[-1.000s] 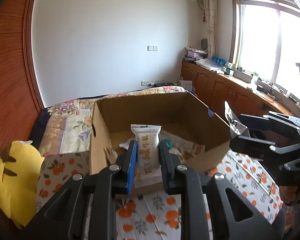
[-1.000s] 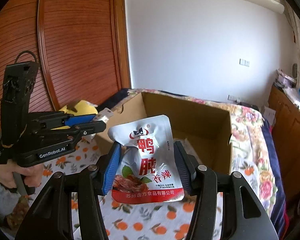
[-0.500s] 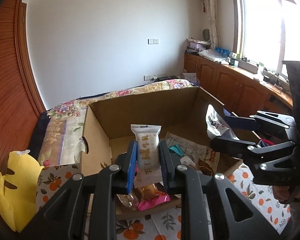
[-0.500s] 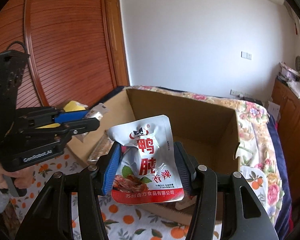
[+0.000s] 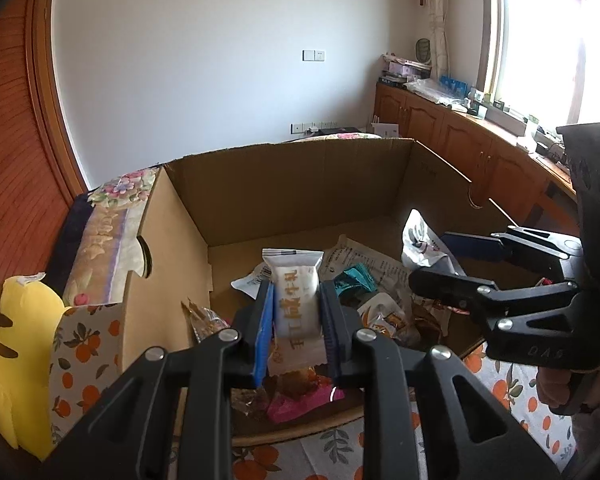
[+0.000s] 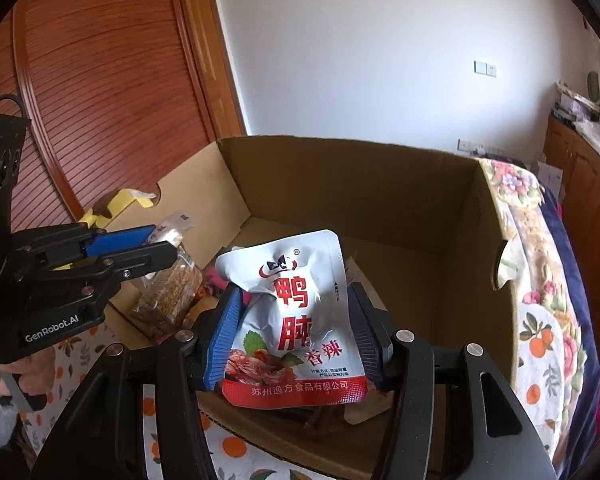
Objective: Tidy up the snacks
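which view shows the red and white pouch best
The right wrist view: the red and white pouch faces the camera, its whole printed front readable between the right gripper's pads. The left wrist view catches only its crumpled top edge.

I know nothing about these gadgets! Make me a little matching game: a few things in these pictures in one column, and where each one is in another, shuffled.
Things:
1. white bar packet
2. silver pouch with red print
3. pink wrapper
4. yellow plush toy

Places:
A. outside the cardboard box, beside it
B. in the right hand-held gripper
C. in the left hand-held gripper
D. lying on the box floor

Pairs: 1-C, 2-B, 3-D, 4-A
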Demonstrator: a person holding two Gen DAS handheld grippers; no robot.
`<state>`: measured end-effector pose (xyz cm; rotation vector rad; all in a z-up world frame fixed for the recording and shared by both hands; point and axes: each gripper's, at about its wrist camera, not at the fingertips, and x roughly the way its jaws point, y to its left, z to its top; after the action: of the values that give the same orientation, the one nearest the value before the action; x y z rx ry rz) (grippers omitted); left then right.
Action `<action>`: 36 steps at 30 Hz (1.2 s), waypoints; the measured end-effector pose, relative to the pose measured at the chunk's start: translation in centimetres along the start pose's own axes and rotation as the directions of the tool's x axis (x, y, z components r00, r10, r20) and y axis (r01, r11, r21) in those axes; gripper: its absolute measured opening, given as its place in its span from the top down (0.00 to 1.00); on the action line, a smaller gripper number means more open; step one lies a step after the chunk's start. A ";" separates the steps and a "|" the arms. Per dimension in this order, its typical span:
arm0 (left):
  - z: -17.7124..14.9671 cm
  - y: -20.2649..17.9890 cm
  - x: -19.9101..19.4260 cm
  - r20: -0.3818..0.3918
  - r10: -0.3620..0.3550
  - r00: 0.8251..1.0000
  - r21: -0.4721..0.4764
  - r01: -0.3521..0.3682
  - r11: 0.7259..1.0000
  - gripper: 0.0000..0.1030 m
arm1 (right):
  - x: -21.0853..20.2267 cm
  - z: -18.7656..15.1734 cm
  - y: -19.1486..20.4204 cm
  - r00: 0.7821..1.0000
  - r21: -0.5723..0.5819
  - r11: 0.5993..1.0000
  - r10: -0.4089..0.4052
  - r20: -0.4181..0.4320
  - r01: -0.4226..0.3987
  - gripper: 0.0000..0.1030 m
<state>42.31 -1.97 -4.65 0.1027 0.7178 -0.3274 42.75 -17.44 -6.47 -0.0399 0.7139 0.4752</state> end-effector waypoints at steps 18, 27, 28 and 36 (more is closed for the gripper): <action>-0.2 -0.4 -4.2 0.043 0.023 0.999 0.013 -0.024 1.000 0.72 | -1.0 -0.3 1.2 0.998 0.018 0.998 -0.054 -0.011 0.054 0.37; -0.7 -1.3 -10.4 0.097 0.042 0.994 0.023 -0.045 0.999 0.72 | -7.8 -0.2 4.1 0.992 -0.006 0.995 -0.099 0.073 0.100 0.37; -0.9 -1.4 -11.0 0.101 0.045 0.994 0.025 -0.048 0.999 0.72 | -8.5 -0.3 4.4 0.991 -0.005 0.995 -0.102 0.082 0.102 0.37; -2.4 -2.5 -15.8 0.133 0.060 0.989 0.031 -0.064 0.997 0.71 | -14.2 -1.5 7.2 0.982 -0.013 0.991 -0.129 0.136 0.132 0.37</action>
<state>28.82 0.26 4.00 0.1350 0.5763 -0.2843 29.42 -17.07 2.29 -0.0739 0.5693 0.3560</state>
